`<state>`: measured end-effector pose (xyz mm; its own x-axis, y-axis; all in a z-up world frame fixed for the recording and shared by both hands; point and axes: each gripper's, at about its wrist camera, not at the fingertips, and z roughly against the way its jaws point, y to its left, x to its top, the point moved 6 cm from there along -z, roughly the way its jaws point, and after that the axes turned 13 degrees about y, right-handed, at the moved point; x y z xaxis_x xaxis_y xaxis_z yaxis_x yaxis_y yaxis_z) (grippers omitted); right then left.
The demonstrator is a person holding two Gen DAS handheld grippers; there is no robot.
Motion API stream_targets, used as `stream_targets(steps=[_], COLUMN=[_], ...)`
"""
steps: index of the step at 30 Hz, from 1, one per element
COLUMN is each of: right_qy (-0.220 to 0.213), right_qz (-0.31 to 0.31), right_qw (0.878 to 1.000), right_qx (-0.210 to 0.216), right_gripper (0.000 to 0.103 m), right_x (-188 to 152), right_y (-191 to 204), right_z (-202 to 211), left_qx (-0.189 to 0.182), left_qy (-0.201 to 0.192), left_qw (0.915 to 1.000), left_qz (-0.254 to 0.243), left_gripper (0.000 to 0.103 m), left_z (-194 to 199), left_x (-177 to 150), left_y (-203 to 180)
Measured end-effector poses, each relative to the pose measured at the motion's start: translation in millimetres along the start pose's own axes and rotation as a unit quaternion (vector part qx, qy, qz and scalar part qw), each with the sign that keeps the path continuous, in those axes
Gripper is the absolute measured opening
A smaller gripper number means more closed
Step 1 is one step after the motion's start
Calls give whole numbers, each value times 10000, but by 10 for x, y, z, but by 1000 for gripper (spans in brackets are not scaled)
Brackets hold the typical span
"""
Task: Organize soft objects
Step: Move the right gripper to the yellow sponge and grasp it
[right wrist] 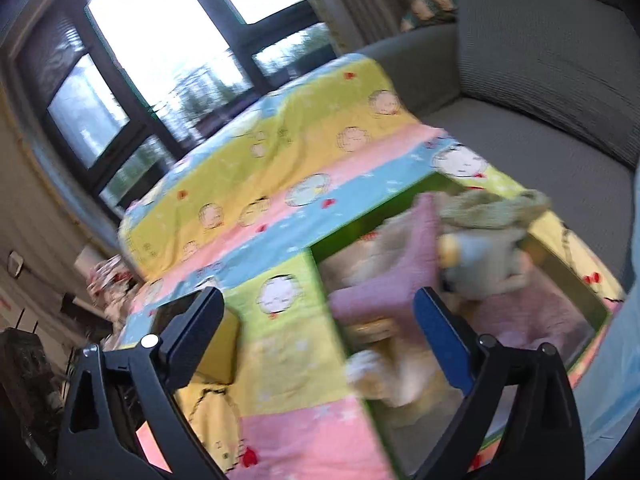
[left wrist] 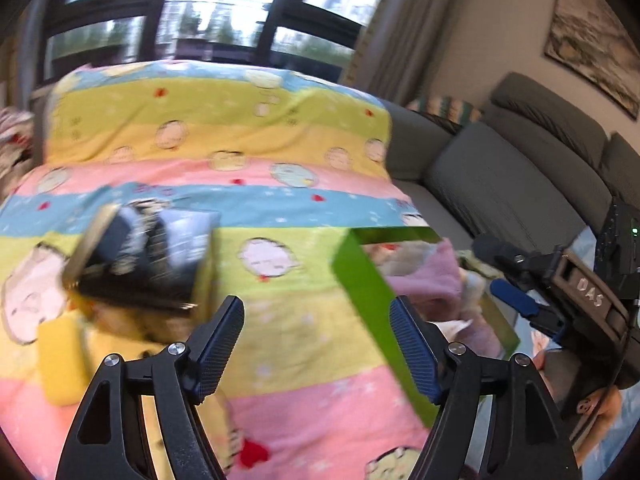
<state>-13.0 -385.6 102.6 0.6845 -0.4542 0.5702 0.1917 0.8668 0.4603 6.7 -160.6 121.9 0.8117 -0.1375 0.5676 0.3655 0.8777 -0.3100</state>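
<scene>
The green open-topped cardboard box (right wrist: 332, 276) sits near the right-hand edge of the table covered in a pastel striped cartoon-print cloth (left wrist: 248, 132), and the soft things lie inside it: a pink fleecy towel (right wrist: 392, 280), a knotted green-and-cream rope toy (right wrist: 492, 204) resting on the far rim side, and a small grey plush animal (right wrist: 484, 268) on top of the pile. All of these look light, limp and compressible; nothing here seems fragile or slippery. A pinch on a bunched fold of the towel, or across the plush body, should hold well, though a loose corner would let the cloth drape and drag.

The right gripper (right wrist: 328, 340) hovers over the box's near-left corner with its jaws spread wide, nothing between them, touching nothing. The left gripper (left wrist: 316, 344) stands over the cloth just left of the box wall, jaws apart and empty too.

Toward the table's left edge lie a yellow sponge-like block (left wrist: 60, 356) and a dark boxy object (left wrist: 148, 256), which motion blur makes hard to identify.
</scene>
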Motion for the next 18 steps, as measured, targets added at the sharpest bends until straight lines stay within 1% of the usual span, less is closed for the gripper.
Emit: stream_targets(steps=[2,6,9,11,12,15,17,18], right_qy=[64,265,581,861,962,1311,1477,1551], right_qz=[206,556,808,1037,1131,1459,1696,1783], right_qw=[9995,9955,9893,9830,9806,9725,9669,9643], right_qx=[228,715,1068,1250,1276,1253,1209,1198], right_gripper=[97,98,98,98,98,97,94,90], right_x=[-43,-164,-305,-439,-514,-769,-930,-1007], right_y=[205,619,937,1177,1281,1602,1805,1894], right_z=[-42,-160,-316,-469,-531,-756,-902,-977], left_qx=[137,616,792,890,1004,1300,1285,1161], left_qy=[-38,-99,-40,-11,19,86,145,196], left_qw=[9998,9959,9899,9860,9833,9760,9740,9735], left_qz=[146,654,1175,1408,1516,1746,1861,1958], left_gripper=[76,76,76,76,76,76,76,76], left_z=[92,272,369,419,449,458,414,362], left_x=[-56,-183,-320,-419,-492,-608,-678,-719], left_y=[200,771,1275,1526,1700,2039,2223,2311])
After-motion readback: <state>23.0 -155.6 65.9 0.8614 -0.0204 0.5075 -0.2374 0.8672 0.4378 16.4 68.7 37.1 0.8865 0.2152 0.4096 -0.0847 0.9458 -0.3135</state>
